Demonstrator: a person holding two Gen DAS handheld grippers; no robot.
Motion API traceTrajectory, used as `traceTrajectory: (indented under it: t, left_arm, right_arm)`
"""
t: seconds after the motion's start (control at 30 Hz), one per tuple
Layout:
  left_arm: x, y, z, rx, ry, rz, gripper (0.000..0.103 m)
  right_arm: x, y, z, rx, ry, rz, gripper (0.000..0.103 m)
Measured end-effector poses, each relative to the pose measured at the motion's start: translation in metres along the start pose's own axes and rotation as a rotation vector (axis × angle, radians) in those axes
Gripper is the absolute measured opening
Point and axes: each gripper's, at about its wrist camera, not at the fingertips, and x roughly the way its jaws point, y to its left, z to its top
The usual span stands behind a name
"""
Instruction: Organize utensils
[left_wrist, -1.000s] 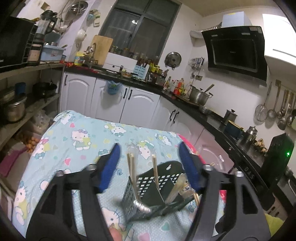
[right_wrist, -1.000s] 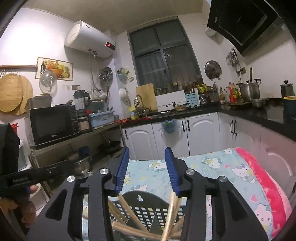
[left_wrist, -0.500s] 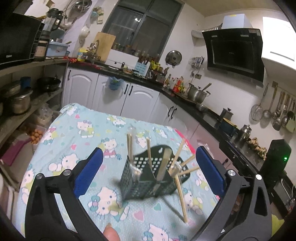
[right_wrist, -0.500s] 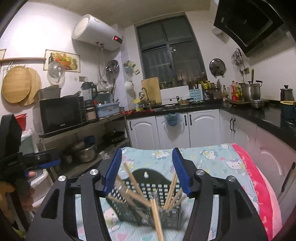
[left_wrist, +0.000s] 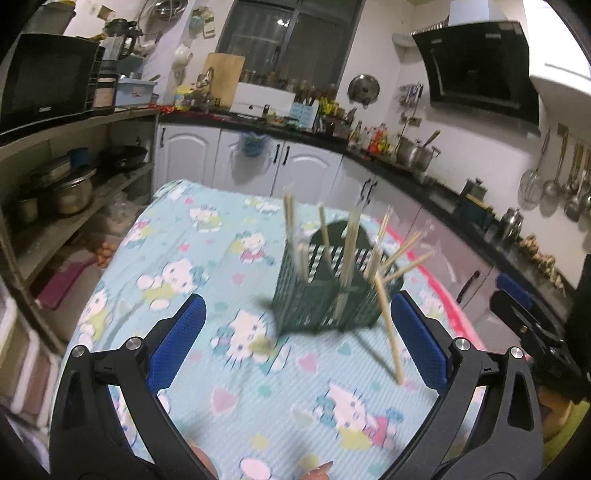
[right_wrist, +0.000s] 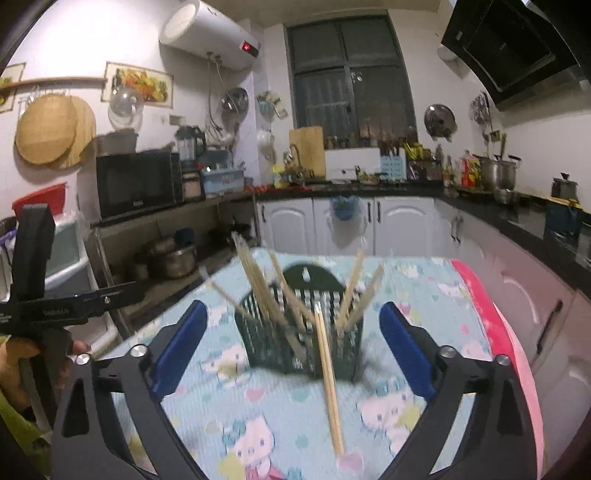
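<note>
A dark green slotted utensil basket (left_wrist: 325, 291) stands on the Hello Kitty tablecloth (left_wrist: 207, 258), with several wooden chopsticks (left_wrist: 347, 251) upright in it. One chopstick (left_wrist: 388, 328) leans out of it with its tip on the cloth. My left gripper (left_wrist: 295, 339) is open and empty, short of the basket. In the right wrist view the basket (right_wrist: 303, 332) sits ahead of my right gripper (right_wrist: 291, 350), which is open and empty. The leaning chopstick (right_wrist: 328, 380) runs between its jaws toward the camera.
White cabinets and a black counter (left_wrist: 369, 155) crowded with pots wrap the back and right. Open shelves with pots (left_wrist: 70, 188) and a microwave (right_wrist: 136, 184) stand on the left. A pink edge (right_wrist: 498, 332) borders the table's right side.
Both grippers have opened wide and drawn back from the basket. One chopstick now leans out of the basket onto the cloth.
</note>
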Motion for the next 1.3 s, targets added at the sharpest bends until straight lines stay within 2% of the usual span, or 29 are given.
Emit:
traceTrajectory:
  t: [0.33, 0.53, 0.7, 0.87, 1.03, 1.3]
  left_arm:
    - [-0.002, -0.007, -0.044, 0.0, 0.075, 0.056, 0.092]
    - [-0.001, -0.016, -0.069, 0.018, 0.081, 0.076, 0.092]
    - [-0.003, -0.022, -0.08, 0.042, 0.054, 0.103, 0.092]
    - [-0.01, -0.026, -0.086, 0.055, -0.035, 0.107, 0.092]
    - [-0.013, -0.027, -0.086, 0.054, -0.072, 0.097, 0.092]
    - [-0.016, -0.029, -0.086, 0.057, -0.095, 0.086, 0.092]
  right_arm:
    - [-0.008, 0.01, -0.051, 0.043, 0.144, -0.106, 0.097]
    - [-0.019, 0.022, -0.07, -0.035, 0.077, -0.146, 0.097]
    - [-0.017, 0.026, -0.089, -0.077, 0.1, -0.19, 0.097]
    - [-0.029, 0.026, -0.093, -0.093, -0.008, -0.212, 0.097]
    - [-0.04, 0.023, -0.089, -0.075, -0.1, -0.204, 0.097]
    - [-0.038, 0.024, -0.091, -0.073, -0.089, -0.181, 0.097]
